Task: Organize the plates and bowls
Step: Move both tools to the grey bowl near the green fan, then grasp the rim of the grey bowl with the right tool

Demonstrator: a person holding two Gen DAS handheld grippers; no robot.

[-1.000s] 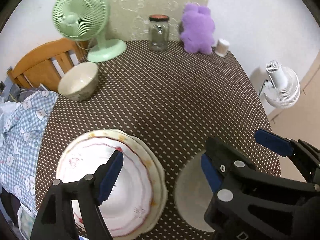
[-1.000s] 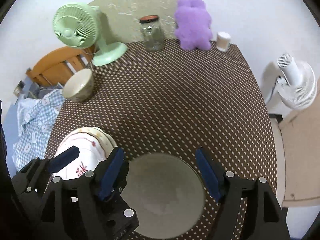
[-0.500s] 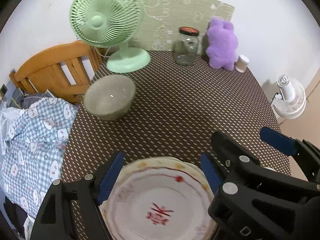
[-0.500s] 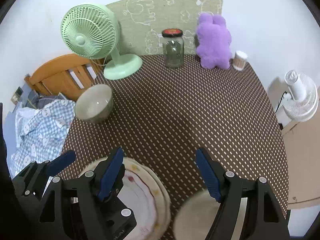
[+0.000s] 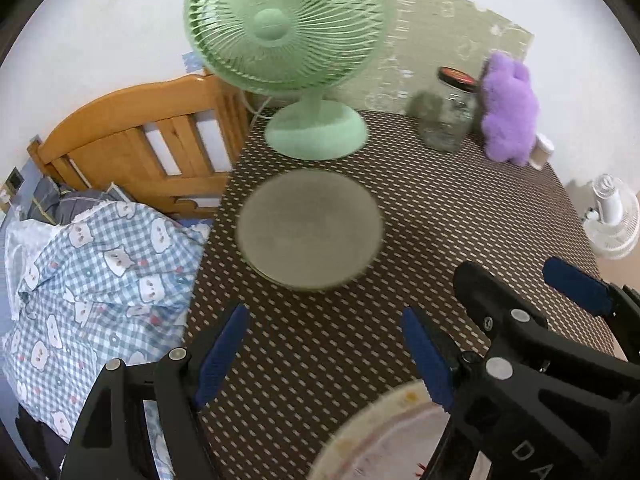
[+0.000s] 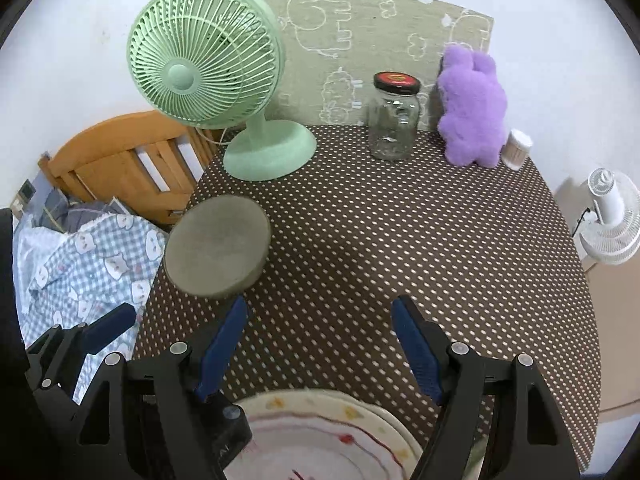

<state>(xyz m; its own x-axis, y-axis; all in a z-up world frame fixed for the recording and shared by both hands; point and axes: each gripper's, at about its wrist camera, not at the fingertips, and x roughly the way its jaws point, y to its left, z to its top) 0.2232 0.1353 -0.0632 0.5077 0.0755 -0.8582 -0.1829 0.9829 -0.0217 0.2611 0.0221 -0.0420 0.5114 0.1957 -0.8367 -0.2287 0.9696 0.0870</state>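
Looking fwd along left gripper [image 5: 322,354], left wrist view: blue pads [image 5: 219,356] spread wide, nothing between them, poised above polka-dot tablecloth [image 5: 460,216]. Grey-green bowl [image 5: 310,228] ahead of the pads, blurred, near left table edge, just in front of green fan [image 5: 286,26] base. Stack of plates [image 5: 384,436] at bottom edge, cream rim w/ yellow spots, partly hidden by right gripper [image 5: 496,308], whose black frame and blue pads fill lower right. Glass jar [image 5: 450,114] w/ dark lid at far edge, touching or just beside purple plush [image 5: 510,114]; which, cannot tell. Small white cup [image 5: 542,152] just right of plush. Wooden headboard [image 5: 148,140] and checked blanket [image 5: 92,276] off table to left; white floor fan [image 5: 612,220] off table to right.

Right wrist view: right gripper [image 6: 320,350] fingers likewise spread apart, gripping nothing, above tablecloth [image 6: 420,240]. Plates [image 6: 320,436] directly below and between the fingers at bottom edge, upper plate w/ red line pattern, lower rim cream. Bowl [image 6: 218,246] ahead-left, close to table edge, near left finger tip. Left gripper [image 6: 100,330] visible lower left, beside blanket [image 6: 84,260]. Fan [image 6: 204,60] at back left, jar [image 6: 394,118] centre back, plush [image 6: 472,108] and cup [image 6: 518,152] to its right. Headboard [image 6: 120,152] left; floor fan [image 6: 608,220] far right.
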